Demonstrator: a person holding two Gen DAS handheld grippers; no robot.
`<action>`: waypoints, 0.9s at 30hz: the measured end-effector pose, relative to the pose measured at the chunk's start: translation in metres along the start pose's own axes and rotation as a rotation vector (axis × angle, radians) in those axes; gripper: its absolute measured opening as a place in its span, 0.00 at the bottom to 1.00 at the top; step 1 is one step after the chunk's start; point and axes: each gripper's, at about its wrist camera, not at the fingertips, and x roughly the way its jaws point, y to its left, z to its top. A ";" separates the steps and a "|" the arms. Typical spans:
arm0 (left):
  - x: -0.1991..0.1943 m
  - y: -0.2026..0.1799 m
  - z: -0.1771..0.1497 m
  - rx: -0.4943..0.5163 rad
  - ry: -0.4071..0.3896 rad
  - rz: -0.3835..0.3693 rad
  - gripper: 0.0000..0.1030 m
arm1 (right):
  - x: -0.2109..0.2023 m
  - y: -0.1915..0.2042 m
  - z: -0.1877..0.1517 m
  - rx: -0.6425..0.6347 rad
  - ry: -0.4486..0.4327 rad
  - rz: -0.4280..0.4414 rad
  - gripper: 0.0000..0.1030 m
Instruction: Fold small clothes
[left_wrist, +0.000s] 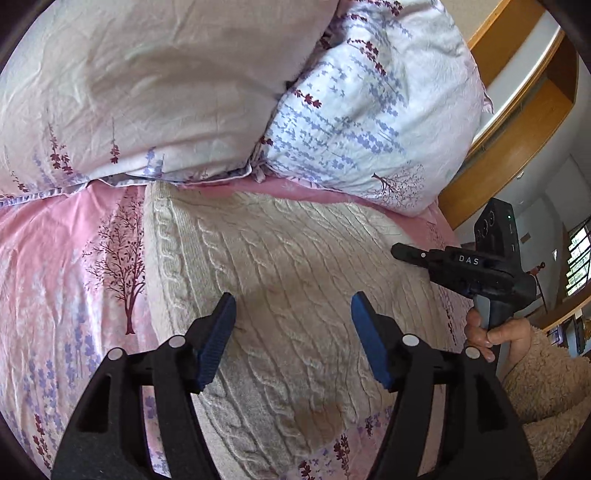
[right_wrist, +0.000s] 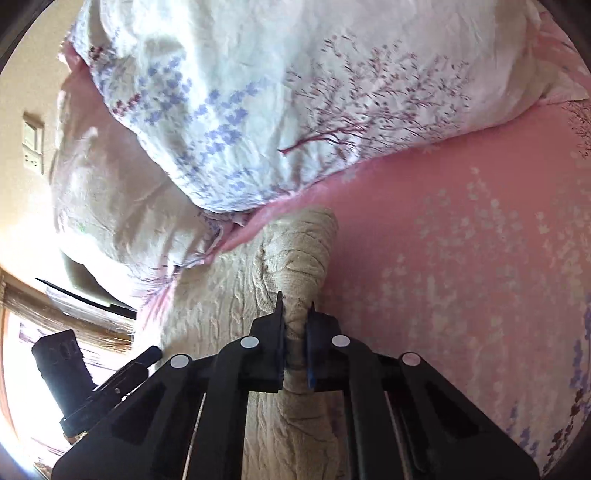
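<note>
A cream cable-knit sweater (left_wrist: 280, 266) lies spread on the pink floral bedsheet (left_wrist: 55, 258). My left gripper (left_wrist: 291, 310) is open, hovering just above the middle of the sweater with nothing between its blue pads. My right gripper (right_wrist: 295, 314) is shut on a bunched edge of the sweater (right_wrist: 299, 266) at its right side, lifting a fold off the sheet. The right gripper also shows in the left wrist view (left_wrist: 406, 254), held by a hand at the sweater's right edge. The left gripper shows dark at the lower left of the right wrist view (right_wrist: 147, 356).
Two white floral pillows (left_wrist: 351, 110) lie against the far edge of the sweater. A wooden headboard or shelf (left_wrist: 517, 122) stands at the right. The pink sheet (right_wrist: 461, 258) extends to the right of the sweater. A bright window (right_wrist: 22, 369) is at the left.
</note>
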 end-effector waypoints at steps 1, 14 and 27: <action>0.004 -0.001 -0.002 0.007 0.007 0.009 0.64 | 0.008 -0.001 -0.003 -0.010 0.032 -0.026 0.08; -0.020 -0.015 -0.037 0.126 -0.084 0.072 0.66 | -0.047 0.065 -0.061 -0.375 -0.067 -0.023 0.33; 0.001 -0.017 -0.064 0.163 -0.075 0.161 0.68 | -0.010 0.064 -0.117 -0.448 -0.034 -0.244 0.38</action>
